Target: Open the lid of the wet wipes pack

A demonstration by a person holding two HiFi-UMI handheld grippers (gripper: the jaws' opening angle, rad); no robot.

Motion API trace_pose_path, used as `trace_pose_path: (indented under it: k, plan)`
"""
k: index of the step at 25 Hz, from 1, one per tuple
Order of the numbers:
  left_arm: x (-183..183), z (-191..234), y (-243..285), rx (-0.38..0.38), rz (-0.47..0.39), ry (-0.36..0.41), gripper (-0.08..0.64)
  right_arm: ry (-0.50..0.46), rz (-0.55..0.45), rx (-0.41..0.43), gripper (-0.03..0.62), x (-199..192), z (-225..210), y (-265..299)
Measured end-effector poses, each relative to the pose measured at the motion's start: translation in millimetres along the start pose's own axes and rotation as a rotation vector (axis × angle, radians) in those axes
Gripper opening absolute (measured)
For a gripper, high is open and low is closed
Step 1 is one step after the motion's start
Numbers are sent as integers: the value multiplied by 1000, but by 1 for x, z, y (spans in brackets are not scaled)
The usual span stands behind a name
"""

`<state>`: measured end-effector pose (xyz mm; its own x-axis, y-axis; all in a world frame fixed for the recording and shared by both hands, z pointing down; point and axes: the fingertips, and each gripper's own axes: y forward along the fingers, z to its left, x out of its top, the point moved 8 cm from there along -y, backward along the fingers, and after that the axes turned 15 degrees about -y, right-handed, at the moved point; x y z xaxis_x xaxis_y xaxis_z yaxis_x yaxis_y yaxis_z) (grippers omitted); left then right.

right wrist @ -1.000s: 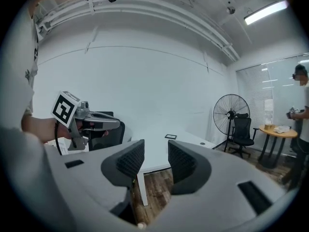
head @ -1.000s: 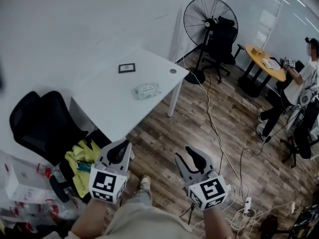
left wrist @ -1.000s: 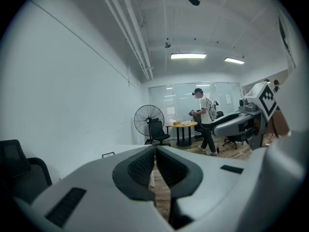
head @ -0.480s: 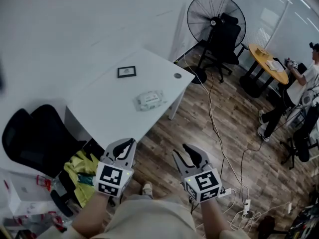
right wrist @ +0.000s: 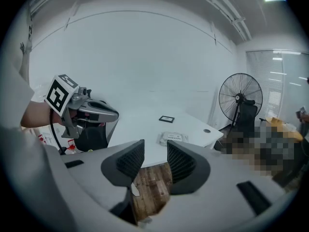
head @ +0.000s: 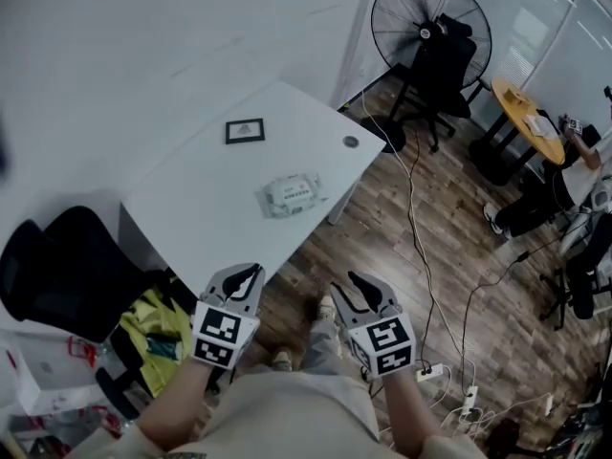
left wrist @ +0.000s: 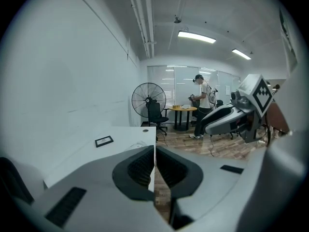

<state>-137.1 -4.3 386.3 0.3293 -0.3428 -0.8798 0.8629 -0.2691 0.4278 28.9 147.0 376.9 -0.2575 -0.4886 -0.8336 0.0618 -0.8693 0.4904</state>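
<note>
Head view: two hand-held grippers hang side by side over the wood floor [head: 449,256], just short of the near corner of a white tabletop [head: 191,199]. The wipes pack [head: 292,193] lies flat and face up beside the tabletop's near right edge, about midway along it and well apart from both grippers. Its long axis runs roughly left to right across the picture, tilted a little off that edge, and the pale lid on its top face looks shut. A small black-framed card [head: 245,131] sits nearer the far left edge, and a round cable hole [head: 351,142] marks the right corner. The left gripper [head: 241,277] has its jaws clenched, pads meeting with nothing between them. The right gripper [head: 356,290] has its jaws released, a narrow gap between the pads showing only floor. A black fan [head: 430,29] stands past the tabletop's right corner.
</note>
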Motion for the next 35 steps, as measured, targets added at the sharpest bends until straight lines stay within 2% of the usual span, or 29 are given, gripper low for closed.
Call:
trace_pose_path:
  k: [5,9,16,22,28,35]
  plan:
    - [0,12,44,20,38,-7,31,-24,22,33,158,-11,-32,46]
    - [6,20,83,57,82,-16,31,-43,35,102,158,-15,-64,86]
    - [18,45,158,187,152,-74,31,-91,58,259,158,-25,-133,167]
    - [31,58,208,287,191,-149,31,-206,73,406,156,-24,-181,240]
    - [41,67,231,408,186,-202,31,-306,63,530,156,-19,-202,280]
    - [38,76,235,467,206,-257,31,-383,61,610,156,-17,-198,304]
